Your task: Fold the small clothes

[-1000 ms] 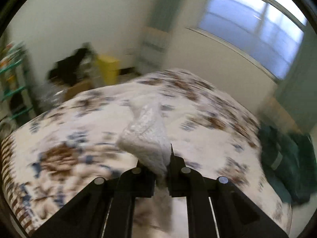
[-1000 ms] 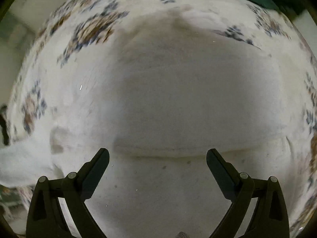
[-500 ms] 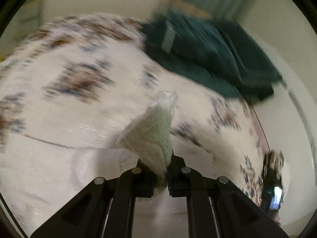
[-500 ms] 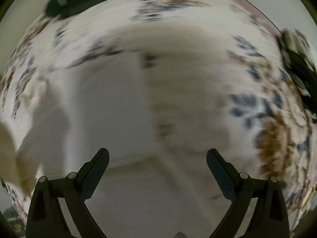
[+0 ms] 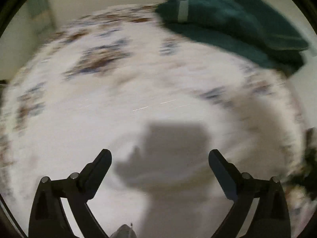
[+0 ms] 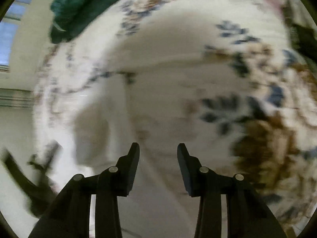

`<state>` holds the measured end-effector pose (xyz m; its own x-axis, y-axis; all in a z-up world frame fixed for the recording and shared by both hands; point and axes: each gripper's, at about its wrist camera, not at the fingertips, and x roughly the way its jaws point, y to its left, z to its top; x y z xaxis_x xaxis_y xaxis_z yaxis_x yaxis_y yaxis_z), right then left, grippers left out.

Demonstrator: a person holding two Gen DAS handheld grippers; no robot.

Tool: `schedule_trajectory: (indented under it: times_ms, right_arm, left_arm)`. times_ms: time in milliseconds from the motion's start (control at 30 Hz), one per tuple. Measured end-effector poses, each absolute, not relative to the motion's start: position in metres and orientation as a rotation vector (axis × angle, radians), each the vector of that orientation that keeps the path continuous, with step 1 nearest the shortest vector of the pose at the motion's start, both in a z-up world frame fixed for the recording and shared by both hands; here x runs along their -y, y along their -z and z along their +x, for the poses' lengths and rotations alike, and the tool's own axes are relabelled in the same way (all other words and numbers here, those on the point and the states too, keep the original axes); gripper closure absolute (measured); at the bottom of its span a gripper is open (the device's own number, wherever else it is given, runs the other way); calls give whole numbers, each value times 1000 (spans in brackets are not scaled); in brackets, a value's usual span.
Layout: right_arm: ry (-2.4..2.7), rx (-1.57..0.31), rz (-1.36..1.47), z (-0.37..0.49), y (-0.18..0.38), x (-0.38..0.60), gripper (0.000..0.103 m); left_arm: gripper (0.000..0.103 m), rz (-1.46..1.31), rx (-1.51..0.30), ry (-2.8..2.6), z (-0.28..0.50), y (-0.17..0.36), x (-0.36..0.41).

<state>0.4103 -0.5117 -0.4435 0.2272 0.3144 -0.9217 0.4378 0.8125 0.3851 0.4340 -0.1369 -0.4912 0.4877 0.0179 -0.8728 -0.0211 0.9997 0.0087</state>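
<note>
A small white fleecy garment (image 5: 138, 130) lies flat on the flowered bedspread (image 5: 99, 59). My left gripper (image 5: 159, 156) is wide open just above it, holding nothing, and its shadow falls on the cloth. In the right wrist view the same white garment (image 6: 158, 91) lies under my right gripper (image 6: 158, 150), whose jaws stand partly open and empty. Both views are blurred by motion.
A dark green folded blanket (image 5: 227, 19) lies at the far side of the bed and also shows in the right wrist view (image 6: 79, 6). The other gripper's dark arm (image 6: 29, 182) shows at the lower left. A dark patterned object (image 5: 309, 158) sits at the bed's right edge.
My left gripper let go of the white garment's corner and opened wide. My right gripper's jaws narrowed from wide open to partly open. Both cameras swung over the bed.
</note>
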Motion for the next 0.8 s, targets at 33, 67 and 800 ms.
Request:
schedule_trajectory:
  times_ms: [33, 67, 800]
  right_arm:
    - [56, -1366, 701, 419, 444, 507, 57]
    - [13, -1366, 728, 431, 446, 499, 53]
    - [20, -1507, 403, 530, 494, 434, 74]
  left_arm:
    - [3, 32, -1078, -85, 424, 497, 116]
    - [3, 75, -1098, -163, 413, 506, 95]
    - [0, -83, -1183, -285, 362, 598, -24]
